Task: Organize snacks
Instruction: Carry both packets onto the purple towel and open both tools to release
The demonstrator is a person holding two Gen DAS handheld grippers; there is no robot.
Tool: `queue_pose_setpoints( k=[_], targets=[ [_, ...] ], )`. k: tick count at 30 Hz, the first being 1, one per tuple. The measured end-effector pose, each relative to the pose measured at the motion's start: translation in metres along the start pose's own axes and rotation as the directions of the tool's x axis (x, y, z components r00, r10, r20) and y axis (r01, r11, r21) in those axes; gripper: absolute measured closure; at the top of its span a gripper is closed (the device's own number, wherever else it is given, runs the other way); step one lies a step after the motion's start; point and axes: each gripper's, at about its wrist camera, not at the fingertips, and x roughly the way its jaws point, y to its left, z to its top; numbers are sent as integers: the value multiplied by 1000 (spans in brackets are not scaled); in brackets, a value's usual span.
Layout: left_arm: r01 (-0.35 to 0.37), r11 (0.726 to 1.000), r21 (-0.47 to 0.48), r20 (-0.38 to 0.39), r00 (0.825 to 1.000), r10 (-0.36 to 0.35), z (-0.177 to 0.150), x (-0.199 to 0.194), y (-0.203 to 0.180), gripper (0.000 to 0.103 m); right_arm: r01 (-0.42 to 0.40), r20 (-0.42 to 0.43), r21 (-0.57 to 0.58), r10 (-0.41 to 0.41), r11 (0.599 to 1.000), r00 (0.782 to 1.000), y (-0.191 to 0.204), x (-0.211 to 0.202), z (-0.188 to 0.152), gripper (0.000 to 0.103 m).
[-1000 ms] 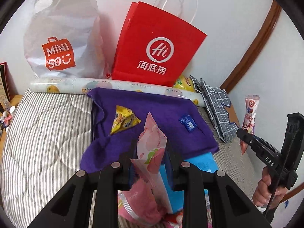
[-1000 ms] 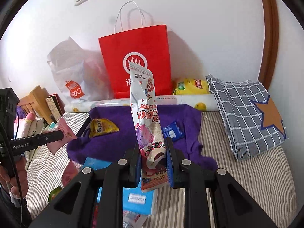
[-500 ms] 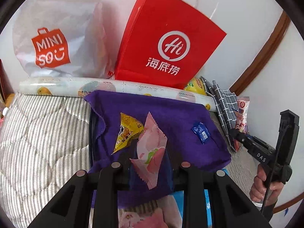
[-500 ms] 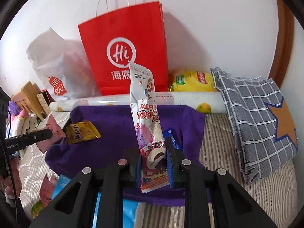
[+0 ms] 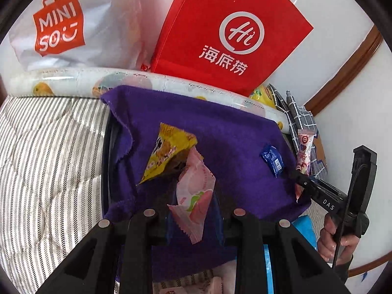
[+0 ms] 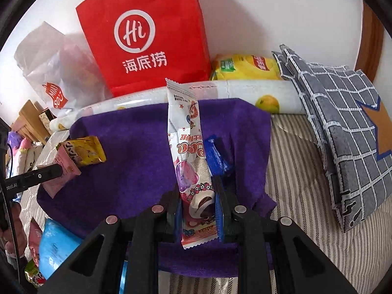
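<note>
Left wrist view: the left gripper [image 5: 194, 210] sits at the bottom centre, its fingers closed on a pink snack packet [image 5: 194, 193] that stands up between them over the purple cloth [image 5: 220, 132]. Just above the packet, a yellow snack packet [image 5: 166, 154] lies on the cloth, and a small blue wrapped candy [image 5: 272, 160] lies toward the right. At the right edge the right gripper [image 5: 300, 183] reaches in, pinching a tall white-and-pink snack stick [image 5: 303, 152]. A red paper bag [image 5: 230, 36] and a white Miniso bag [image 5: 73, 24] stand along the top, behind a printed roll [image 5: 73, 83].

Right wrist view: the right gripper [image 6: 198, 210] at bottom centre is clamped on the white-and-pink snack stick [image 6: 188, 152], held upright over the purple cloth [image 6: 132, 152]. The blue candy [image 6: 215, 156] lies just right of it. At the left edge the left gripper [image 6: 57, 171] pinches the pink packet [image 6: 61, 174], in front of the yellow packet [image 6: 83, 150]. A grey checked cloth [image 6: 343, 127] lies at right on the striped bedding [image 6: 301, 183].
</note>
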Motion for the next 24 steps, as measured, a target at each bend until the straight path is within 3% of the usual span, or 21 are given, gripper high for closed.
queue_pose_setpoints(
  k=[12, 14, 17, 18, 20, 21, 23, 24],
  targets=[
    [3, 1000, -19, -4, 1000, -3, -3, 0, 8, 78, -17, -23, -13, 17, 1000, 1000, 3, 12, -8, 78],
    [5, 1000, -24, -12, 1000, -6, -4, 3, 9, 78, -23, -28, -2, 23, 1000, 999, 2, 12, -8, 67],
    [7, 1000, -22, -17, 1000, -7, -5, 4, 9, 78, -29, 1, -12, 29, 1000, 1000, 4, 5, -7, 64],
    [9, 1000, -21, -19, 1000, -9, -5, 5, 8, 77, -24, 12, -19, 25, 1000, 1000, 5, 3, -6, 57],
    [20, 1000, -21, -22, 1000, -20, -5, 6, 7, 68, -15, 46, -33, 17, 999, 999, 8, -4, -6, 50],
    [16, 1000, -27, -30, 999, -17, -4, 6, 7, 56, -13, 60, -38, 16, 999, 998, 9, -6, -5, 50],
    [8, 999, -33, -26, 1000, -9, -4, 5, 6, 42, -11, 65, -44, 14, 999, 998, 11, -9, -4, 44],
    [8, 999, -32, -21, 1000, -9, -4, 4, 6, 41, -9, 70, -43, 12, 999, 997, 11, -10, -4, 38]
  ],
)
